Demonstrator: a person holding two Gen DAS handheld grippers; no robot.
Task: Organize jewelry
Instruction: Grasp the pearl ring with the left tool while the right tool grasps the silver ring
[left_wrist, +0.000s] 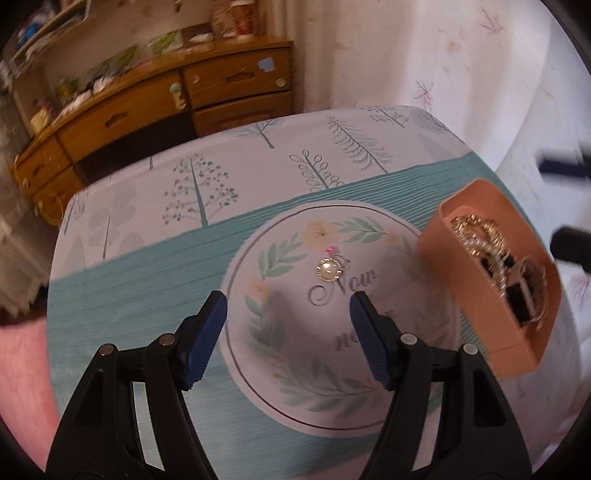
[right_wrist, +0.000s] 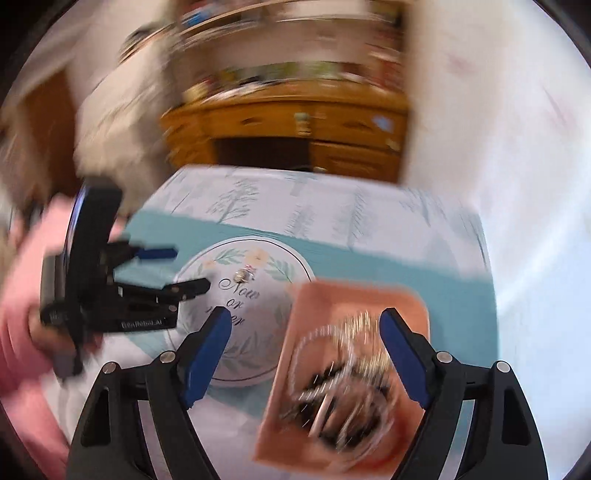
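Observation:
A round white floral mat (left_wrist: 295, 354) lies on the tree-print tablecloth (left_wrist: 147, 258). A pearl brooch (left_wrist: 328, 270) rests near the mat's middle; it also shows in the right wrist view (right_wrist: 242, 275). An orange box (left_wrist: 517, 325) full of tangled gold and pearl jewelry (left_wrist: 491, 254) stands to the right of the mat. My left gripper (left_wrist: 288, 306) is open and empty, hovering just short of the brooch. My right gripper (right_wrist: 306, 325) is open and empty above the orange box (right_wrist: 314, 406), whose jewelry (right_wrist: 343, 373) is blurred. The left gripper also shows in the right wrist view (right_wrist: 190, 269).
A wooden desk with drawers (left_wrist: 147, 107) stands behind the table, cluttered on top. A white floral curtain or wall (left_wrist: 443, 55) is on the right. The table's edges lie close on the left and right. A pink sleeve (right_wrist: 22, 314) shows at left.

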